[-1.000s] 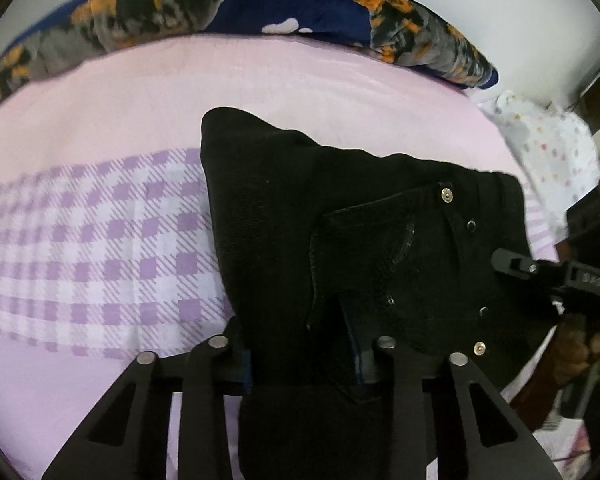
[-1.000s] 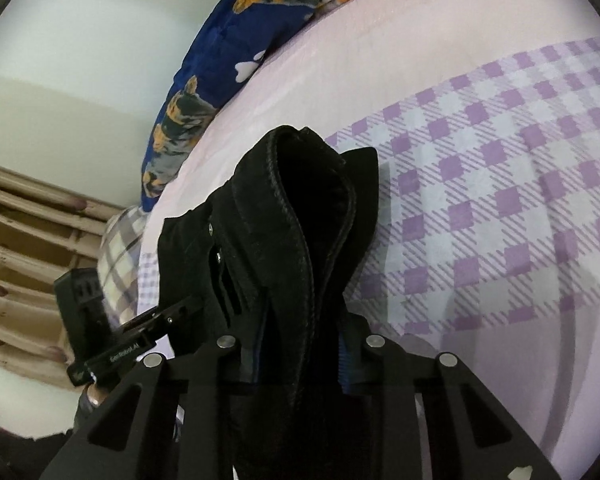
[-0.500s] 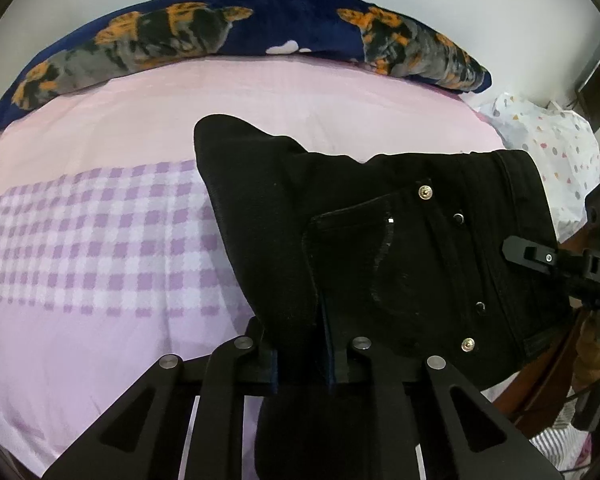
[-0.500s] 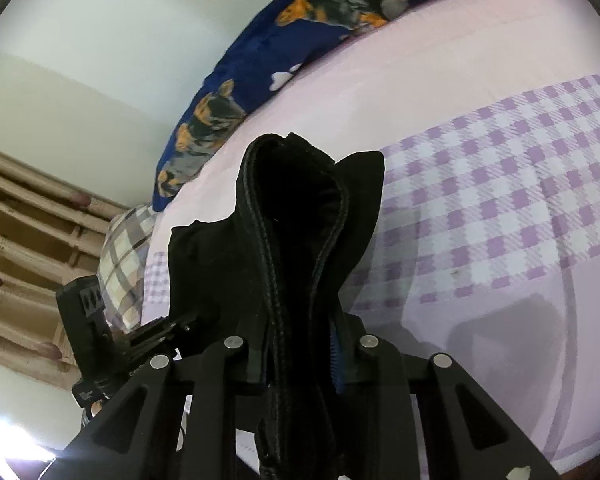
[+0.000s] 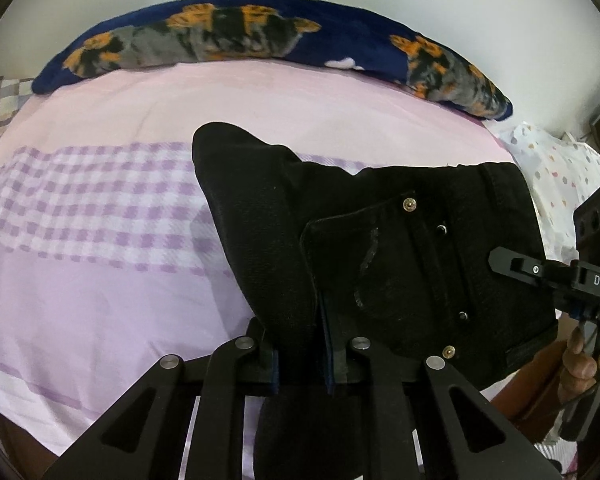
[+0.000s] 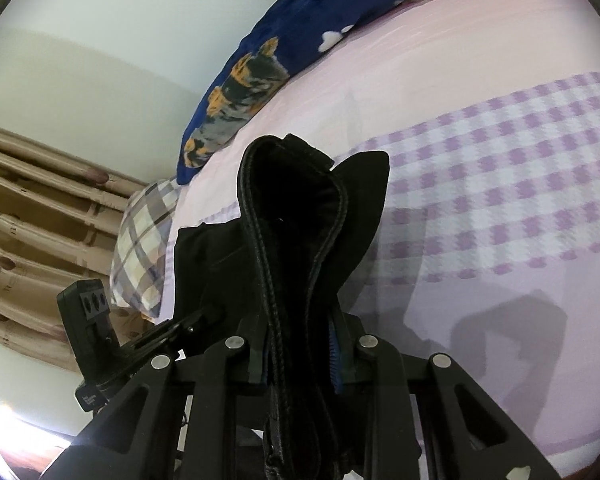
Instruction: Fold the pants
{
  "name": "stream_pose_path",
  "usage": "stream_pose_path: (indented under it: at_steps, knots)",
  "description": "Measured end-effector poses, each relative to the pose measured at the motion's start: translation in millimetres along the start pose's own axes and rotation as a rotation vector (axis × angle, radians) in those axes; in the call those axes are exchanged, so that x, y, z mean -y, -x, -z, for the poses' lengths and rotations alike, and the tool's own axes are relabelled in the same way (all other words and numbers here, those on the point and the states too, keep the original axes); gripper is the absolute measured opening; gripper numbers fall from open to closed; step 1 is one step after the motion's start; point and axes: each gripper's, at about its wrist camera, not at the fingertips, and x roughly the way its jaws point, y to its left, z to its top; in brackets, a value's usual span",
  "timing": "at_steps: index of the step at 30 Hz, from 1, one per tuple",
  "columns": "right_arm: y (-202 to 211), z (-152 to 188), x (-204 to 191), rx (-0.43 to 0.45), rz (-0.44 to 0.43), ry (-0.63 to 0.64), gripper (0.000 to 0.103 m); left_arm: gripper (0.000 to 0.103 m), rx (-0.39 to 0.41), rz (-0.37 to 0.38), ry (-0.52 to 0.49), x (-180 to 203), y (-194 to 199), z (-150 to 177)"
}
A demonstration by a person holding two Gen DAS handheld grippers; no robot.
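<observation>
Left-wrist view, read from left to right. We see first the bed, its pink sheet crossed by a band of lilac check, with a long navy cushion printed in orange and grey lying along its far edge. At centre the black pants are raised off the sheet. The left gripper has its two pads pressed together on a thick bunch of the cloth, and a rounded corner of fabric stands up beyond the jaws. Further right the pocket, its rivets and the waistband hang as a flat panel. At the far right edge the right gripper enters sideways against the waistband — its grasp is hidden here — with a hand on its handle below. A spotted white pillow lies behind.

Right-wrist view, left to right. We see a curtain, a plaid pillow and the body of the other tool at lower left. At centre the right gripper's pads are clamped on a stitched, doubled edge of the pants, which loops upward from the jaws. The sheet and the tools' shadows fill the right.

We judge the step to be a carry — the garment held up at two points, the fold not yet laid. The next move calls for keeping both grasps firm and level, so that the hanging panel settles onto the sheet without bunching.
</observation>
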Motion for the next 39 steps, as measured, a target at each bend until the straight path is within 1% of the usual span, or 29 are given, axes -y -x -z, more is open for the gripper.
stream_pose_path:
  at_steps: [3, 9, 15, 18, 22, 27, 29, 30, 31, 33, 34, 36, 38, 39]
  knots:
    - [-11.3, -7.1, -8.4, -0.003, -0.019, 0.001, 0.021, 0.015, 0.016, -0.009, 0.012, -13.1, 2.8, -9.0]
    - [-37.3, -32.5, -23.9, 0.0, -0.042, 0.024, 0.021, 0.015, 0.058, -0.027, 0.03, -41.2, 0.9, -41.7]
    - [-61.4, -63.6, -30.6, 0.002, -0.02, 0.03, 0.021, 0.015, 0.062, -0.022, 0.041, -56.3, -16.3, -76.9]
    - [-69.6, -79.9, -28.0, 0.006, -0.005, 0.016, 0.02, 0.015, 0.06, -0.021, 0.034, -58.9, -27.3, -93.6]
    - [-74.0, -97.0, -24.4, 0.024, 0.008, 0.003, 0.02, 0.015, 0.078, -0.011, 0.01, -58.2, -38.9, -114.6]
    - [-77.1, -115.4, -16.2, 0.067, 0.032, 0.001, 0.02, 0.016, 0.101, -0.002, -0.002, -62.4, -56.8, -134.6]
    - [-81.8, -119.7, -11.3, 0.075, 0.055, 0.001, 0.02, 0.016, 0.089, -0.011, -0.004, -66.7, -67.8, -136.3]
    - [-84.6, -120.5, -9.2, 0.076, 0.073, 0.013, 0.02, 0.018, 0.079, -0.021, -0.005, -68.8, -73.9, -135.7]
    - [-87.9, -120.1, -7.7, 0.079, 0.109, 0.038, 0.021, 0.019, 0.069, -0.032, -0.01, -72.7, -81.9, -132.8]
    - [-93.0, -117.5, -5.1, 0.084, 0.168, 0.07, 0.025, 0.026, 0.073, -0.033, -0.012, -78.8, -89.4, -127.9]
    - [-95.0, -116.3, -3.1, 0.087, 0.187, 0.073, 0.03, 0.03, 0.078, -0.029, -0.007, -82.8, -92.2, -125.7]
    - [-98.5, -114.4, 1.6, 0.093, 0.225, 0.073, 0.034, 0.045, 0.079, -0.038, 0.009, -89.3, -97.9, -122.4]
    - [-101.7, -112.8, 4.9, 0.099, 0.258, 0.085, 0.045, 0.052, 0.063, -0.051, 0.032, -95.7, -104.9, -119.2]
    - [-102.2, -111.0, 5.8, 0.1, 0.274, 0.09, 0.047, 0.054, 0.066, -0.043, 0.046, -98.8, -105.9, -117.9]
